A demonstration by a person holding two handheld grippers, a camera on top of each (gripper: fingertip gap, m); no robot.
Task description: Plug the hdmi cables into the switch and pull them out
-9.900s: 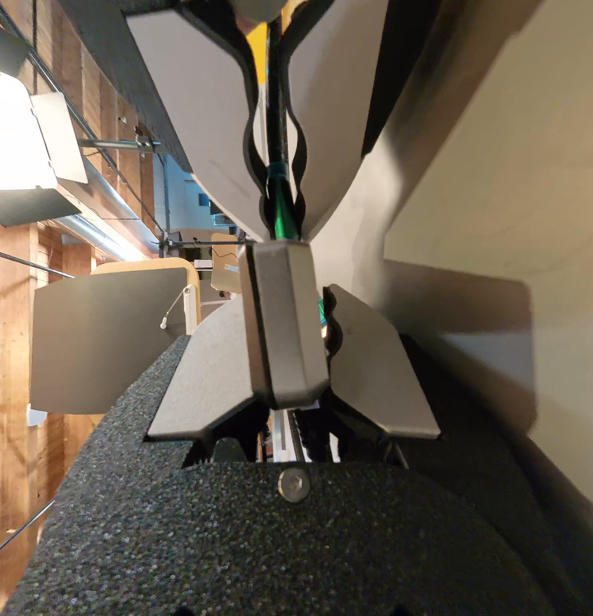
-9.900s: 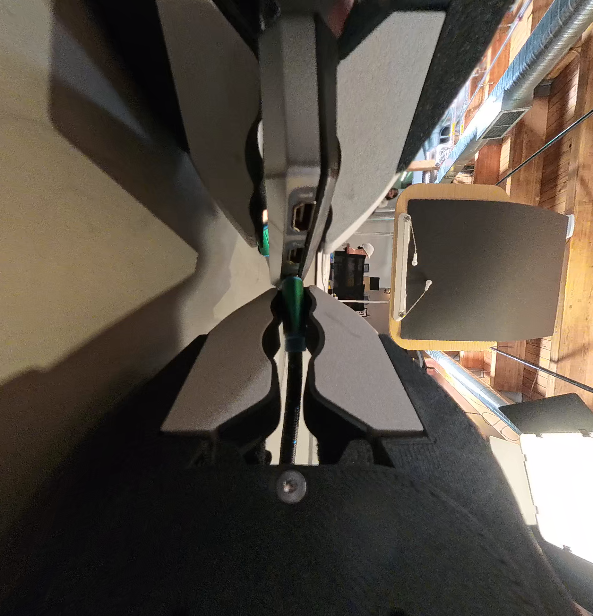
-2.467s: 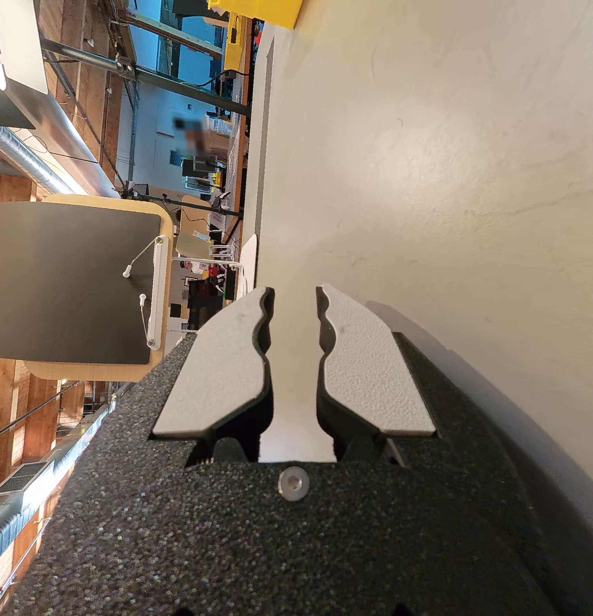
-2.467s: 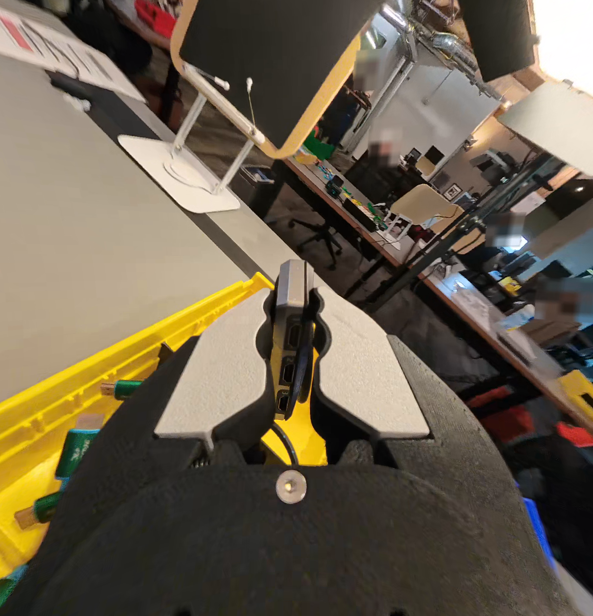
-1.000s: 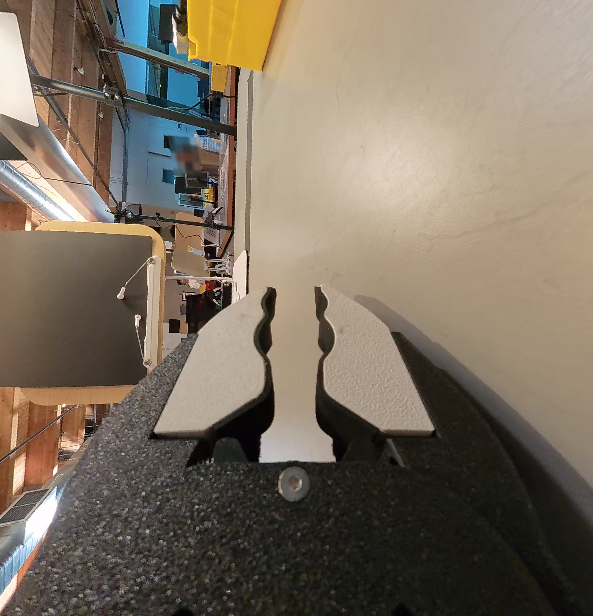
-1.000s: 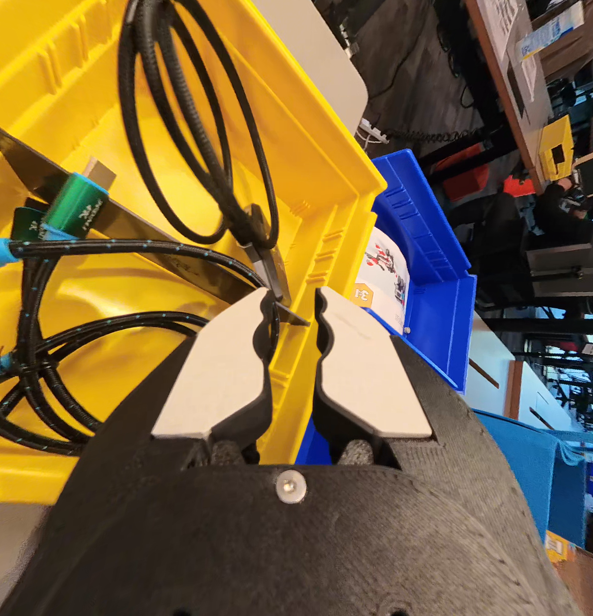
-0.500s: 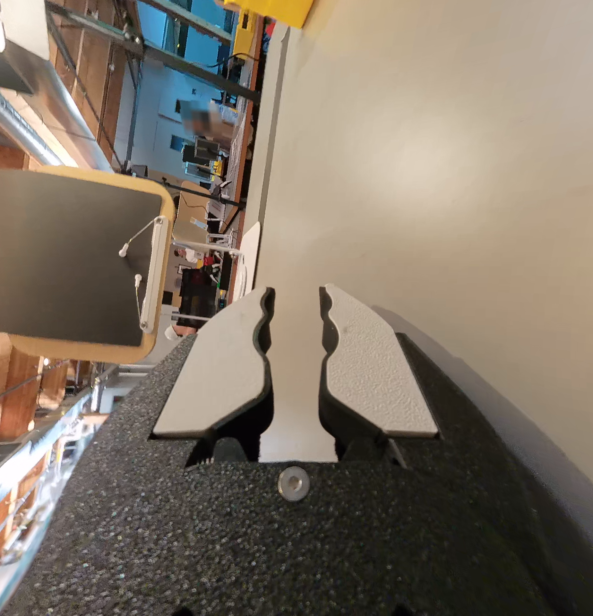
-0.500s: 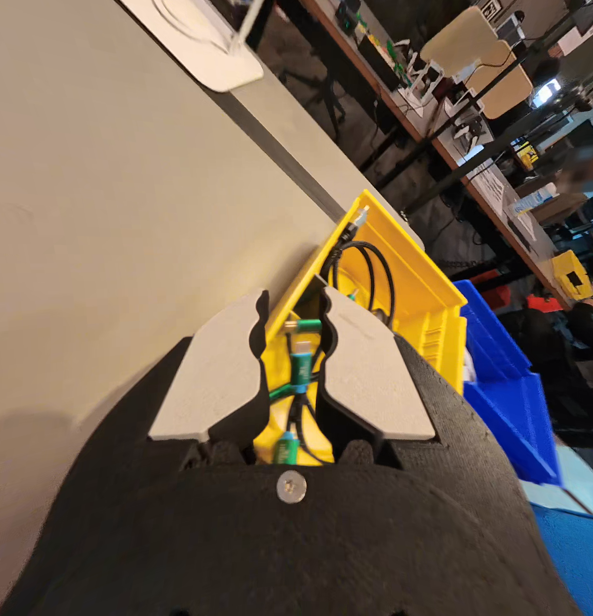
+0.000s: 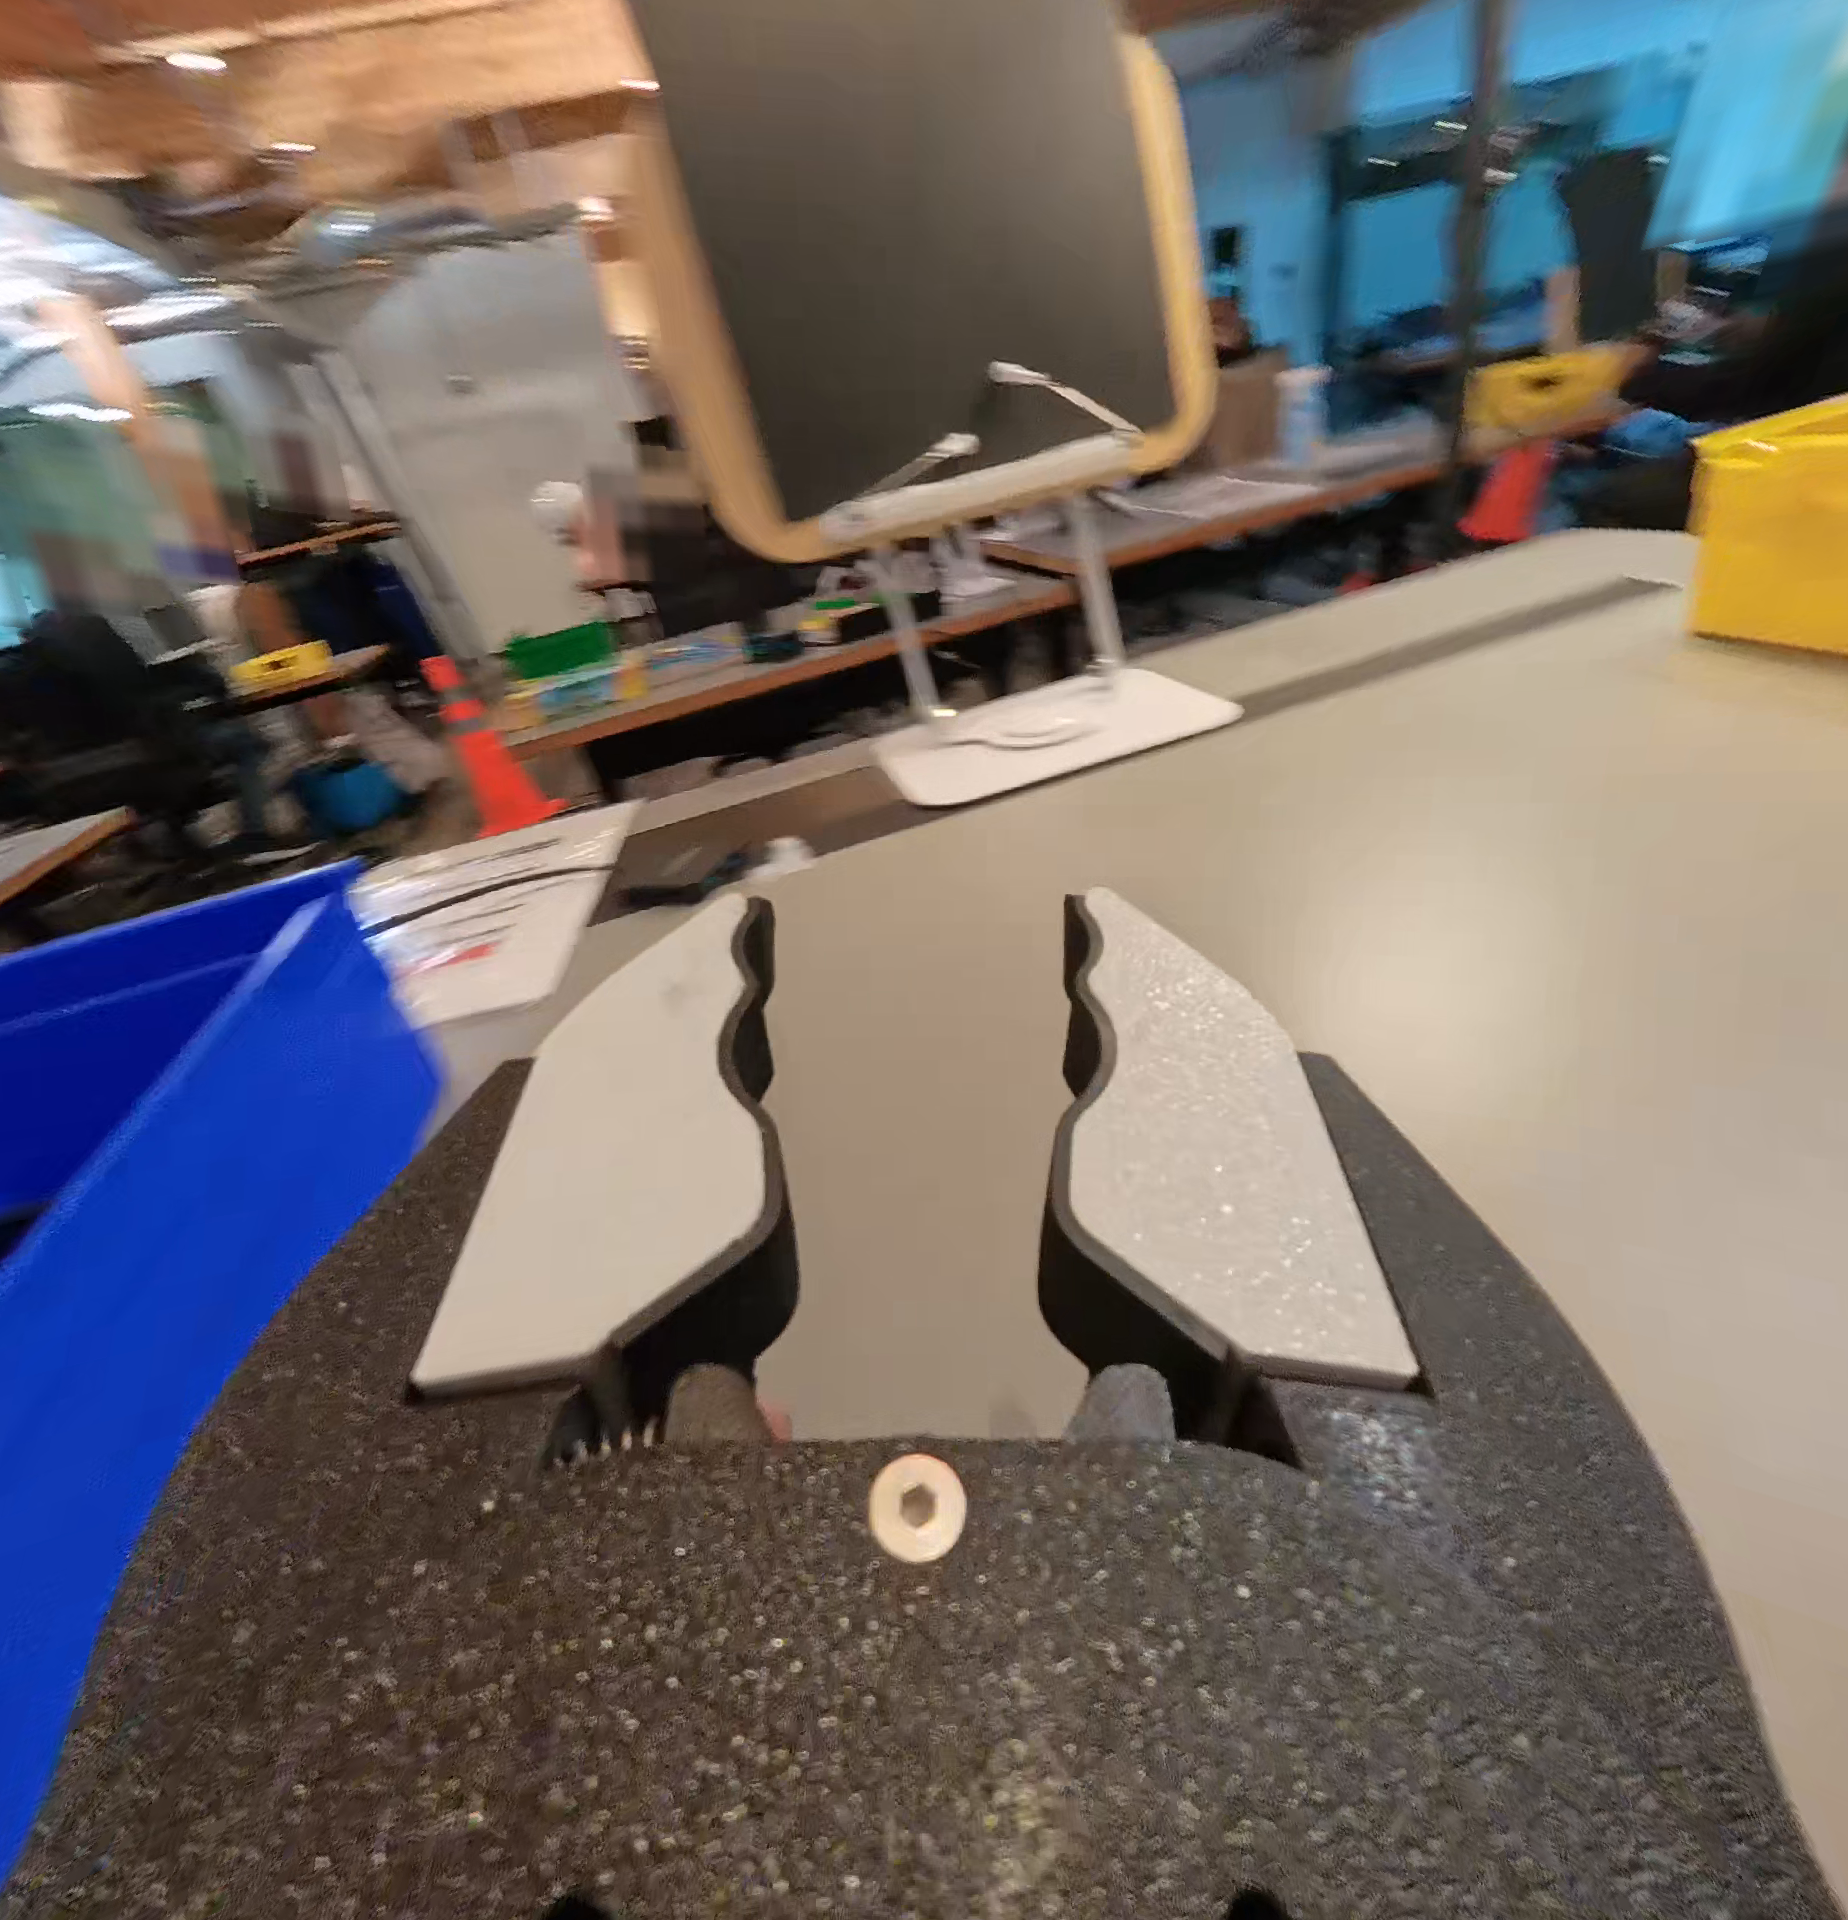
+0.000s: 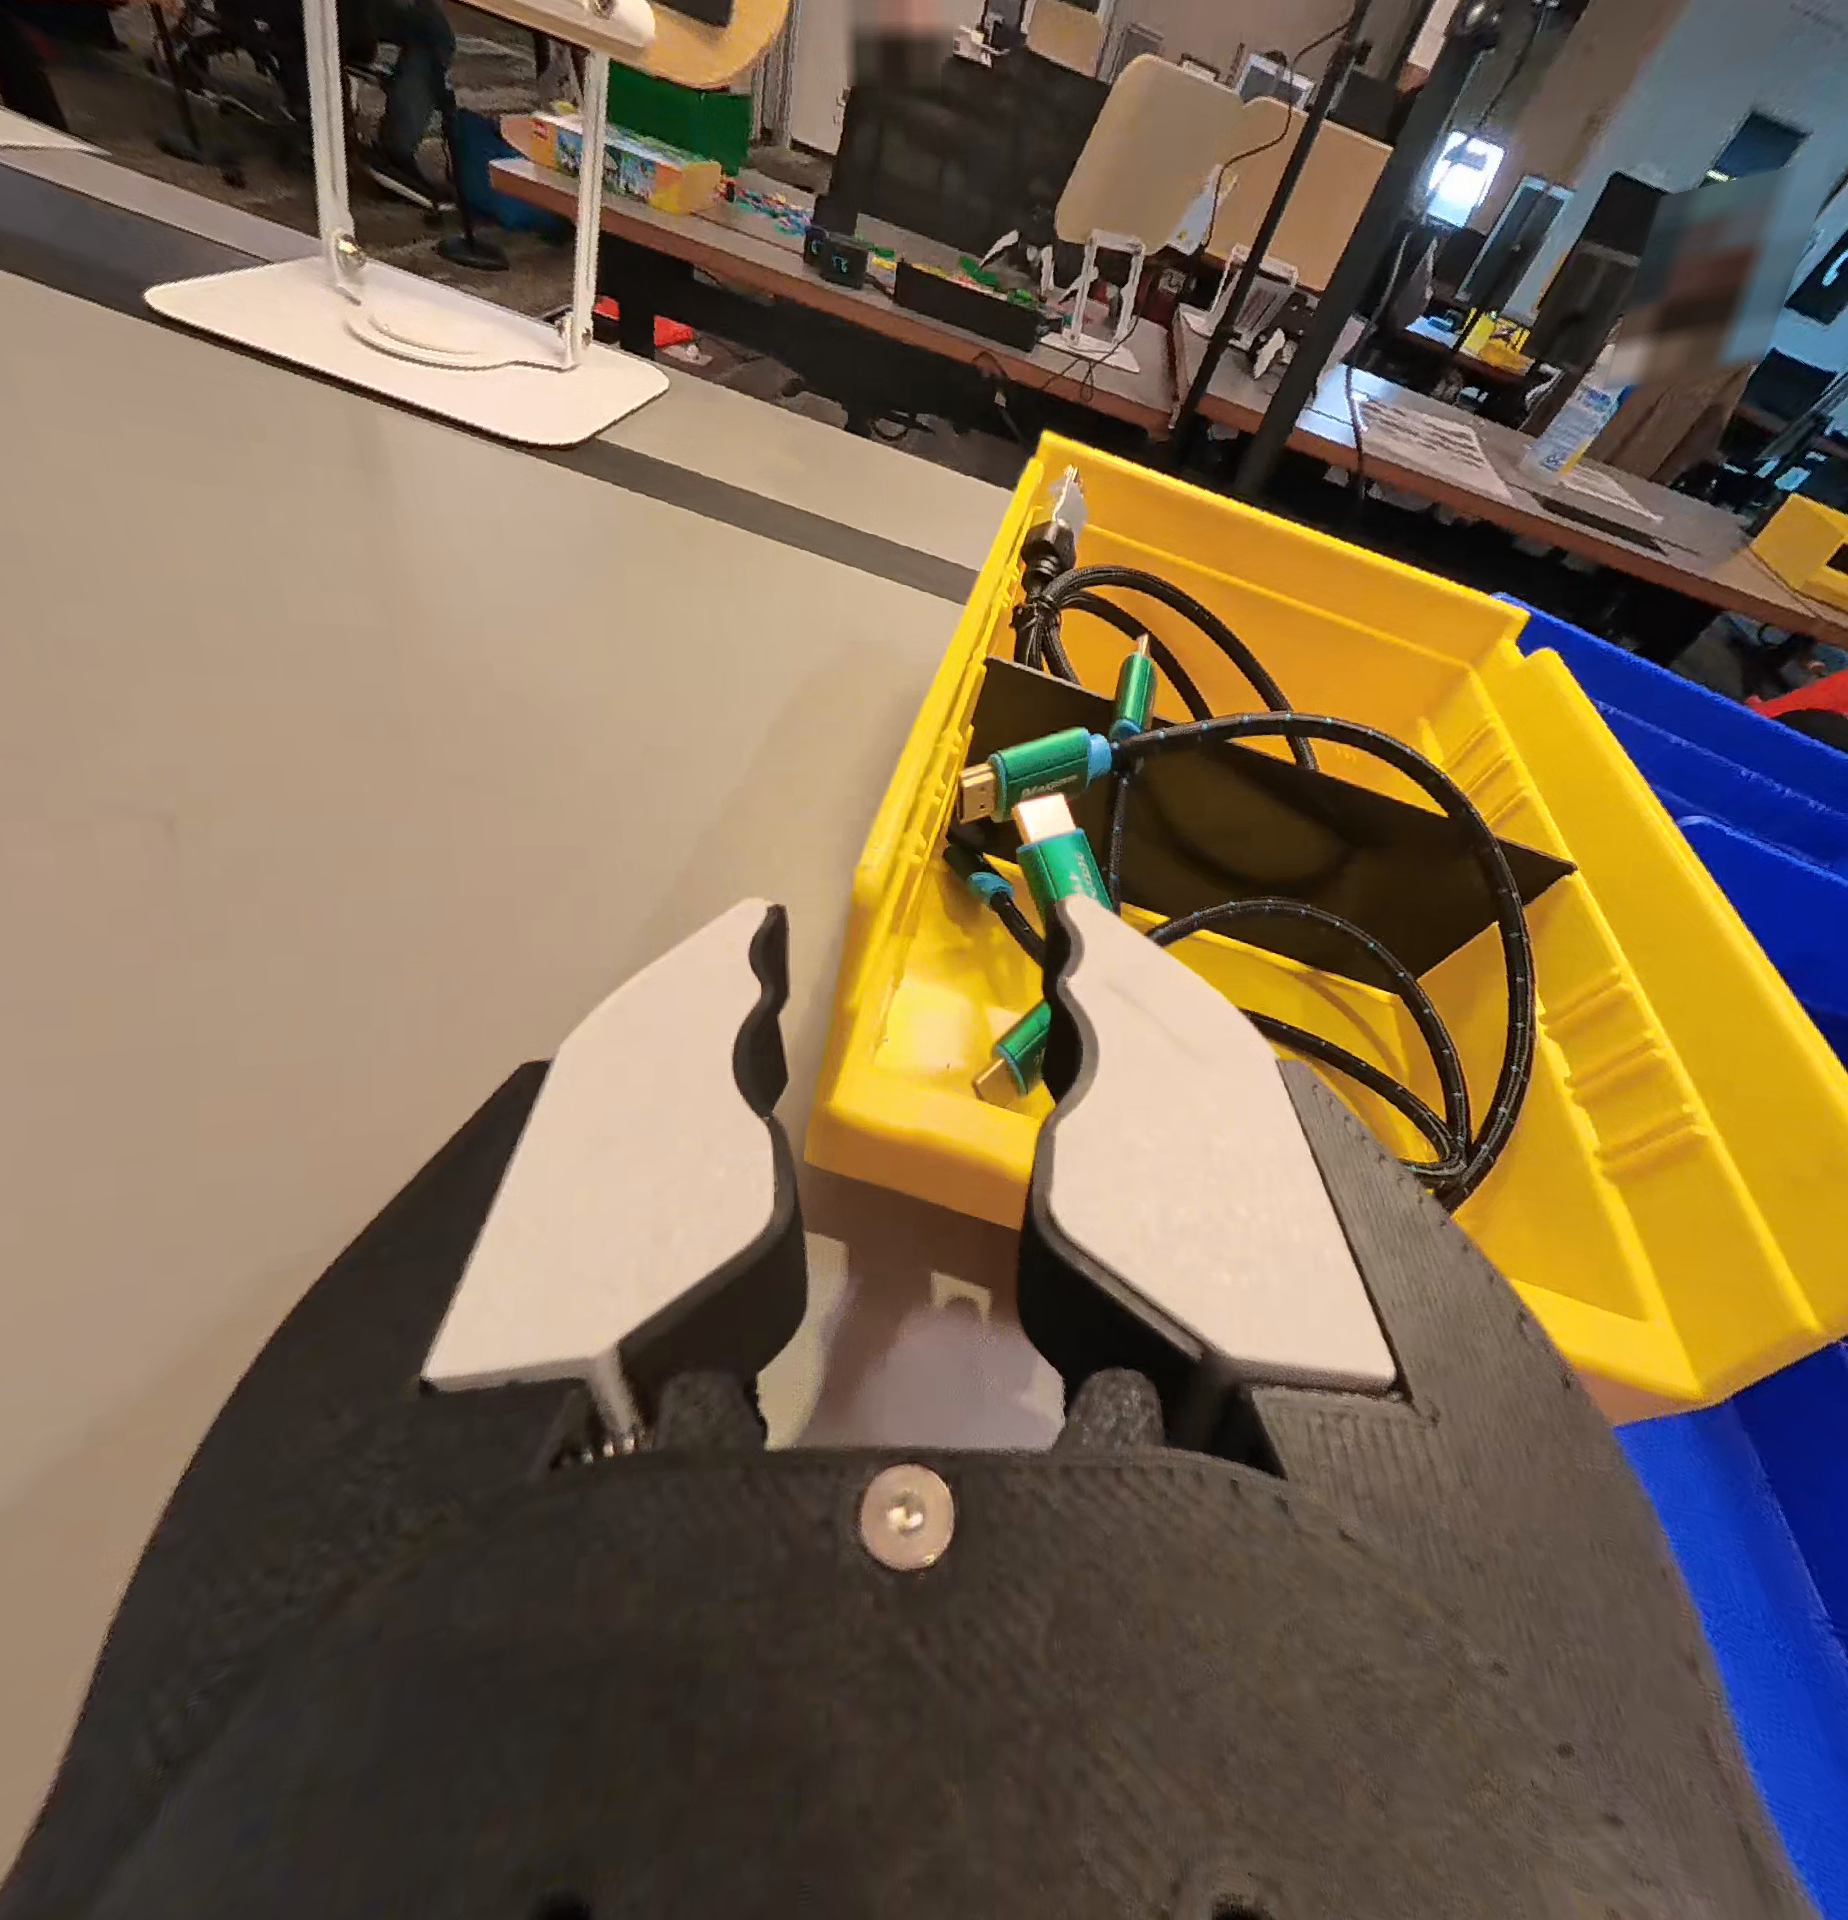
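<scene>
The right gripper hung with its jaws spread and empty at the near left corner of the yellow bin. The HDMI cables lay coiled inside the bin — beyond the right fingertip, untouched. One green plug rested against the bin's black divider, its long axis pointing left toward the bin's wall. The left gripper was also spread — empty over the grey table, well left of the bin.

A white lamp base stands at the grey table's far edge; blue bin near left.
</scene>
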